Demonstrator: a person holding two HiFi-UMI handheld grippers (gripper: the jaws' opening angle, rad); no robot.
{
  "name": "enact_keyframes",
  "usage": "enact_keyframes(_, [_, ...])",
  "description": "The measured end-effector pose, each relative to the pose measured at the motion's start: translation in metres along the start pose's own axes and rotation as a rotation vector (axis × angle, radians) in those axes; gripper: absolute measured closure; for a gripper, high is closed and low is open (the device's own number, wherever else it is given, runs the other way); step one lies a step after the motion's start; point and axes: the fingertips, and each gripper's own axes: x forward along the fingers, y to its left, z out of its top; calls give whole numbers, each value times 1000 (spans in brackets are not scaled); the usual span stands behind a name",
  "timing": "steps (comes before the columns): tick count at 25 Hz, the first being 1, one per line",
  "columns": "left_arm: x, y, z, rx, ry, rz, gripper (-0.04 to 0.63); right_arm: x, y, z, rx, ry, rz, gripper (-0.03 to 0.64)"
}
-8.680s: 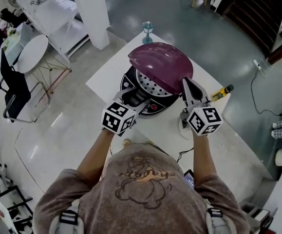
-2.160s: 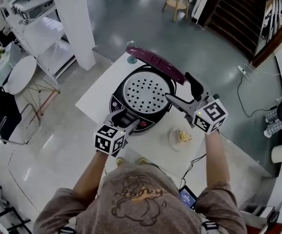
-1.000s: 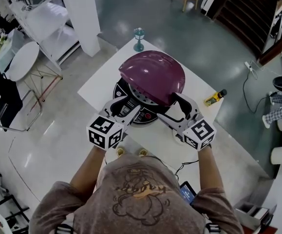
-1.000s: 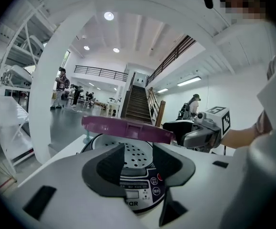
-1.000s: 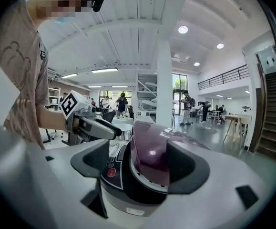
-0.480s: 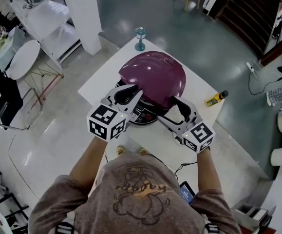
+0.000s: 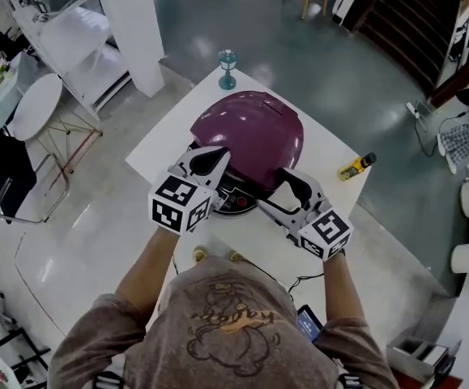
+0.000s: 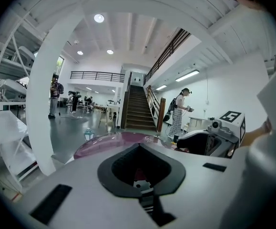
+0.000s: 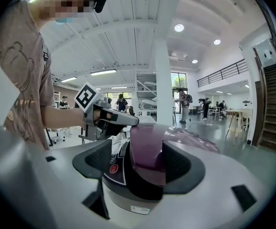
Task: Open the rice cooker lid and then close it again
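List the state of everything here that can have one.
Lid: down over the cooker; whether it has latched cannot be told.
Left gripper: shut, empty, at the lid's front edge.
Right gripper: open; its jaws have just been closing, with the lid's edge between them.
Bottle: lying on its side on the table.
Goblet: upright.

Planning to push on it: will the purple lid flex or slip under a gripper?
Probably rigid: the purple lid holds a smooth dome. Likely slippery: its glossy top shows highlights. The squat rice cooker seems unlikely to tip.
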Motion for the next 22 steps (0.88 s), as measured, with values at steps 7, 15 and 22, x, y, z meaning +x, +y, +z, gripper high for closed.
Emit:
enact_keyframes(7, [6,1,-16,2,53,-2,574,1,-1,-12,40,19,12,296])
enact_keyframes(15, [8,4,-39,-2,111,-1,574,6,3,-28,74,51,31,310])
enact_keyframes(22, [10,6,-54,-3,159,-11,574,9,-3,-37,137,34,8,366])
